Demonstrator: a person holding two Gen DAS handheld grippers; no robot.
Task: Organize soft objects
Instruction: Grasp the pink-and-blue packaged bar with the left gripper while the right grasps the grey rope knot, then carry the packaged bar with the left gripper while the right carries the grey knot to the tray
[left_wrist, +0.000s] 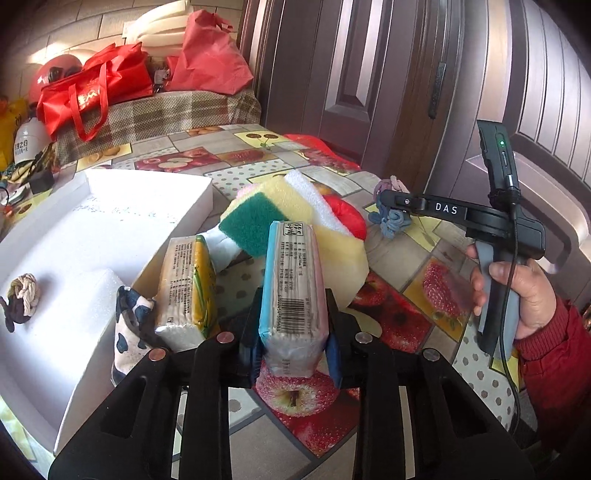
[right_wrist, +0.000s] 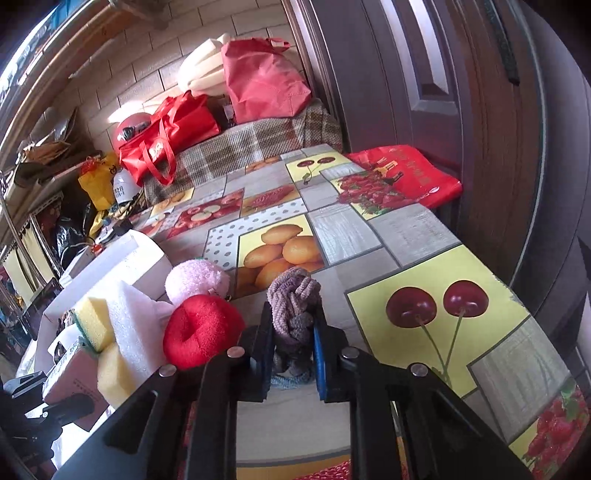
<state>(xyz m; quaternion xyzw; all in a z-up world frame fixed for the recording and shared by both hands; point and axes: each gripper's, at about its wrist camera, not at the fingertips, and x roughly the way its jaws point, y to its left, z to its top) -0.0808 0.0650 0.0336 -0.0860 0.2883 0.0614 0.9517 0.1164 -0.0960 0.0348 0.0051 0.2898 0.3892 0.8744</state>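
Observation:
My left gripper (left_wrist: 293, 334) is shut on a blue-edged tissue pack (left_wrist: 291, 280), held upright over the fruit-print table. A yellow tissue pack (left_wrist: 188, 288) leans beside it against the white foam box (left_wrist: 110, 229), next to a cow-print pouch (left_wrist: 131, 332). A knotted rope ball (left_wrist: 24, 293) lies in the box. Behind are a green-and-yellow sponge (left_wrist: 258, 218), white foam (left_wrist: 310, 192) and a red plush (left_wrist: 349, 218). My right gripper (right_wrist: 291, 343) is shut on a purple-grey knitted bundle (right_wrist: 293, 306) resting on the table. The red plush (right_wrist: 201, 334) and a pink plush (right_wrist: 195, 278) sit to its left.
A dark wooden door (left_wrist: 369, 74) borders the table on the right. Red bags (left_wrist: 92, 92) and a red helmet (left_wrist: 55, 72) sit on a plaid-covered surface (left_wrist: 162, 114) at the back. A red bag (right_wrist: 406, 173) lies at the table's far right edge.

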